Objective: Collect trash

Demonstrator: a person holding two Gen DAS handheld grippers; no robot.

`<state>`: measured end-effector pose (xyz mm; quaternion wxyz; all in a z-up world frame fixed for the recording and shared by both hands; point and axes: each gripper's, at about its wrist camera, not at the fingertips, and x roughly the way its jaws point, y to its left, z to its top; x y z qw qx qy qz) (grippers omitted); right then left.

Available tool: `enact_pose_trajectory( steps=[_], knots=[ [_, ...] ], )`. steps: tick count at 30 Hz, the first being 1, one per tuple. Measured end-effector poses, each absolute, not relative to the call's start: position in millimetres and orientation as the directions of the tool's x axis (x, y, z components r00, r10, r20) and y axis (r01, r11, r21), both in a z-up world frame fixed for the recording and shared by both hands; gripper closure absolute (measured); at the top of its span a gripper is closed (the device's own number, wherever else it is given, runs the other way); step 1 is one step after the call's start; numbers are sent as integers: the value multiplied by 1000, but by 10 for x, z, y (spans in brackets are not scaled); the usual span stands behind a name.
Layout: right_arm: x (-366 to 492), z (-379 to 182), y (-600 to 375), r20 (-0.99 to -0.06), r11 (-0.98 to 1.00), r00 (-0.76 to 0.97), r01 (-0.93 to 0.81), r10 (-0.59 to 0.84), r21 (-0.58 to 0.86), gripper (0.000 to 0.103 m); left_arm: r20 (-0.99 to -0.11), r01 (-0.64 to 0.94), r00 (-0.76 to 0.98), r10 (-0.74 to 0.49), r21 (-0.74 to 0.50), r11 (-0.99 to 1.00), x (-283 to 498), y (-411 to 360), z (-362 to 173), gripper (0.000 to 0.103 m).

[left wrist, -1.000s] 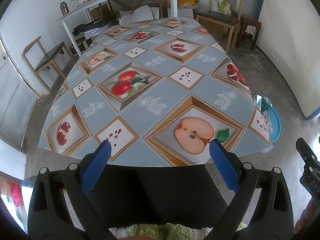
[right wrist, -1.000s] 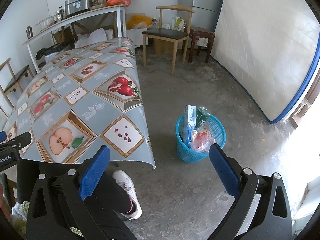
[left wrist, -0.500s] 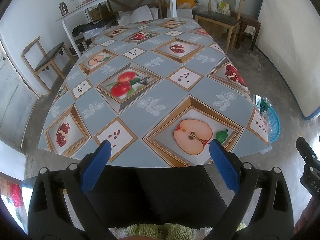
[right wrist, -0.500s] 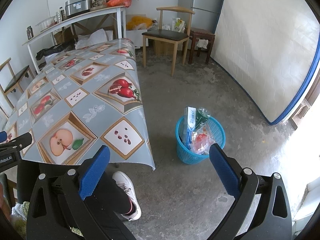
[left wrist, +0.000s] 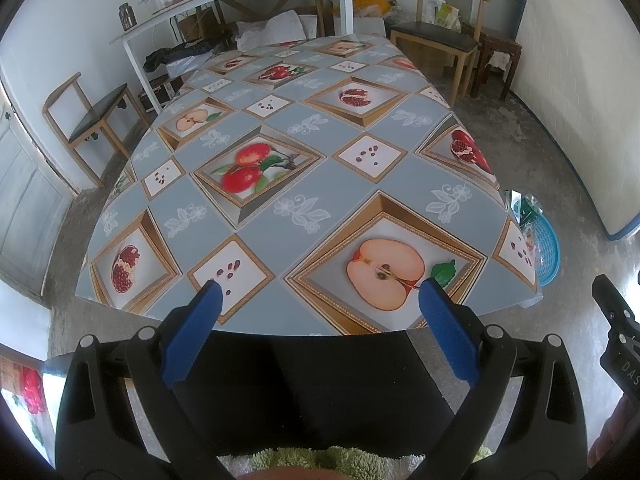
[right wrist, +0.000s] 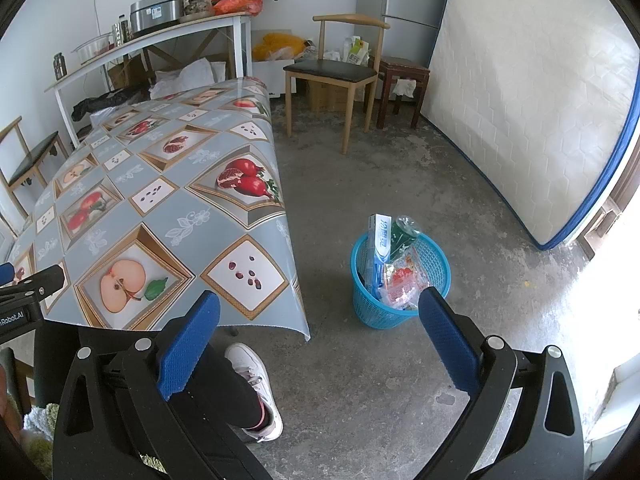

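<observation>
The left claw [left wrist: 316, 302] hangs with its blue pads [left wrist: 192, 334] spread wide and nothing between them, poised over the near edge of the worktop [left wrist: 288, 184], whose fruit-patterned cloth lies bare. To the right, the right claw [right wrist: 316, 314] is likewise wide open and empty, held above the concrete floor [right wrist: 400, 360] beside a white shoe [right wrist: 256, 384]. Further right, the blue basket [right wrist: 400, 276] stands on the floor near the worktop's corner, holding the trash [right wrist: 394, 264]: a blue-and-white box, a green wrapper and a red packet.
</observation>
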<state>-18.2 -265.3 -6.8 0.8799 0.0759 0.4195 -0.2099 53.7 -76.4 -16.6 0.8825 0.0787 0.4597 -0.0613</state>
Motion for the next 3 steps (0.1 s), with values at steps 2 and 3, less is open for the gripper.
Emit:
enact_pose_trajectory(
  steps=[2, 3],
  knots=[
    [-182, -69, -2654, -770, 900, 560, 433, -306, -43, 6, -824, 182, 566, -37, 80, 980, 506, -775, -200, 8],
    [-182, -72, -2661, -770, 900, 560, 433, -306, -43, 6, -825, 183, 564, -38, 80, 980, 504, -805, -213, 8]
  ],
)
